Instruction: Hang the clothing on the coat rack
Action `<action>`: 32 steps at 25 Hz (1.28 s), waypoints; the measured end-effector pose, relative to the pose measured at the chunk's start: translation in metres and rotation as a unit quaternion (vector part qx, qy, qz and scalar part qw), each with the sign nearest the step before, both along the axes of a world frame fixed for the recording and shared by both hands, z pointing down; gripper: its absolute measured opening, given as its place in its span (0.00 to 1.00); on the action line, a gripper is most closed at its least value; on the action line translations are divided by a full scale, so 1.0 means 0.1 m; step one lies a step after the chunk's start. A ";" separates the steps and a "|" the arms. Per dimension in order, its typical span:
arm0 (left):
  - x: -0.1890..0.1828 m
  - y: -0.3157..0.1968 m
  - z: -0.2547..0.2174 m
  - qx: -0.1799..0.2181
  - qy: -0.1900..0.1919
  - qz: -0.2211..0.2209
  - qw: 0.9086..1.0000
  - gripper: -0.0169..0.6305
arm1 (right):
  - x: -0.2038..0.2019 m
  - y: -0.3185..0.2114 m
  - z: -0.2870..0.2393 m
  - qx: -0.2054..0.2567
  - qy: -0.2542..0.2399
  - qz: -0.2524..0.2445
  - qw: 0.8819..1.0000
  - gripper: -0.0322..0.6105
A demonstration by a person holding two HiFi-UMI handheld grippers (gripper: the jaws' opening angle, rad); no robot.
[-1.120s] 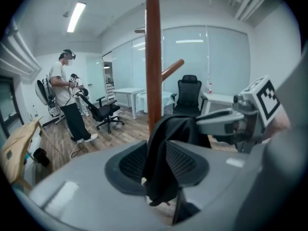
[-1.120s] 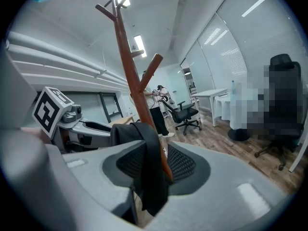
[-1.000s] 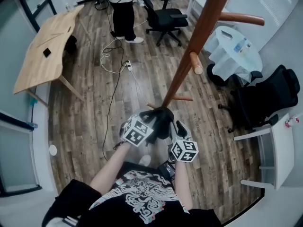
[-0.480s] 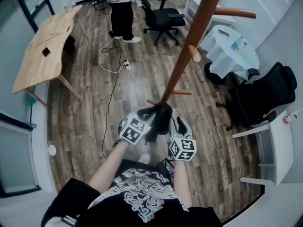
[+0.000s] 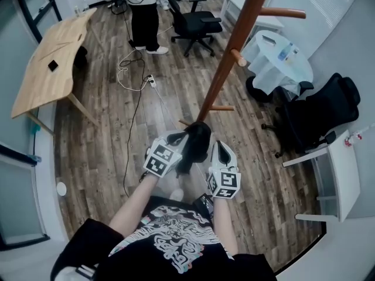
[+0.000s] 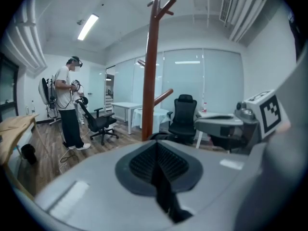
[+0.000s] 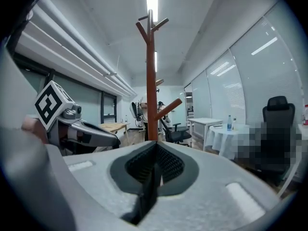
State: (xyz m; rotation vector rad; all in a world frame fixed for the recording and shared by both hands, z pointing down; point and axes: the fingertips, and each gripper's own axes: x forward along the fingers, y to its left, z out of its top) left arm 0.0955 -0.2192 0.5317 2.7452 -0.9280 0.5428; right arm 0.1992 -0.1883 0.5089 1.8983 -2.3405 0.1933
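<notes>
At head-view centre, clutching dark clothing (image 5: 198, 144) between left gripper (image 5: 185, 140) and right gripper (image 5: 214, 147), below the coat rack (image 5: 231, 57). In left gripper view, pinching it with just-closed jaws; in right gripper view, likewise. Seemingly finishing the grab; next needing lifting onto the rack, upper right.

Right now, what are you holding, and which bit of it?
The black clothing. The left tool and right tool have just closed on it, each pinching a thin fold of cloth; which part of the garment cannot be told.
</notes>
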 end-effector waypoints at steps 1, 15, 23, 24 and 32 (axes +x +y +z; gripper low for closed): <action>-0.02 0.01 0.00 0.000 0.003 0.001 1.000 0.01 | -0.02 0.01 -0.01 0.001 0.000 0.001 1.000 0.05; -0.30 0.30 -0.36 0.072 -0.011 0.051 0.996 0.01 | -0.39 0.39 -0.21 0.004 -0.008 0.056 0.998 0.05; -0.63 0.53 -0.59 0.086 0.031 0.041 0.995 0.01 | -0.65 0.72 -0.42 0.021 0.004 0.069 0.997 0.05; -0.66 0.58 -0.60 0.089 0.031 0.043 0.995 0.01 | -0.63 0.78 -0.43 0.021 0.003 0.076 0.997 0.05; -0.88 0.95 -0.68 0.084 0.049 0.049 0.994 0.01 | -0.76 1.26 -0.51 0.023 -0.005 0.099 0.995 0.05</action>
